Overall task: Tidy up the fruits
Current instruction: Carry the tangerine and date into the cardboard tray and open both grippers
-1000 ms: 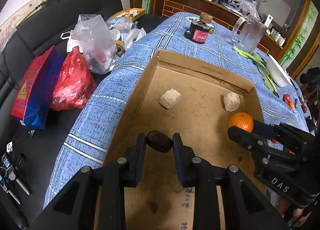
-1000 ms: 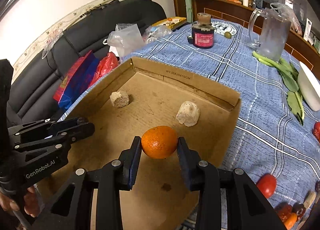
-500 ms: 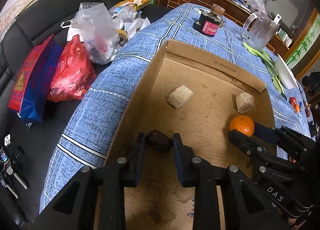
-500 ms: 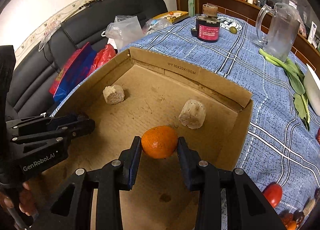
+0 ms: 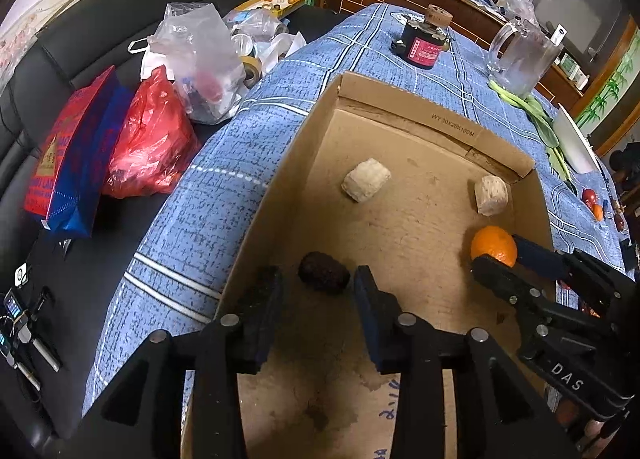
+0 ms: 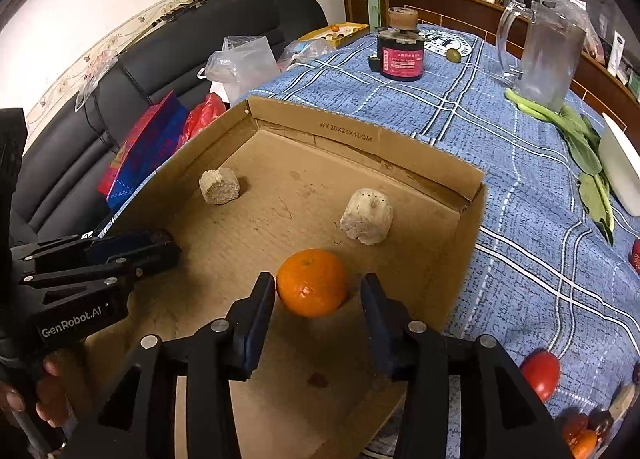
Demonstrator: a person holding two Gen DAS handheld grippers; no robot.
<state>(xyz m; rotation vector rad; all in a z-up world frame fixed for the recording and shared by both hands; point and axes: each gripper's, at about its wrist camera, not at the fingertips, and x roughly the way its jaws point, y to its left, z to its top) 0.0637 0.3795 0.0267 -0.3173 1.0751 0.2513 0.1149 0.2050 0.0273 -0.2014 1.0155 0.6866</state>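
Release step: left tongs (image 5: 316,291) opening around dark fruit (image 5: 323,277) near the cardboard box's (image 6: 360,135) left wall; right tongs (image 6: 318,299) opening around orange (image 6: 311,282) near its right wall. Next, presumably: lift clear without nudging either.

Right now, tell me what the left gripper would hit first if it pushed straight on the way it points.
The left gripper, its jaws opening, would likely first meet the dark fruit lying between its fingers, resting on the cardboard box floor. Depth is hard to judge; it might strike the floor just beyond instead.
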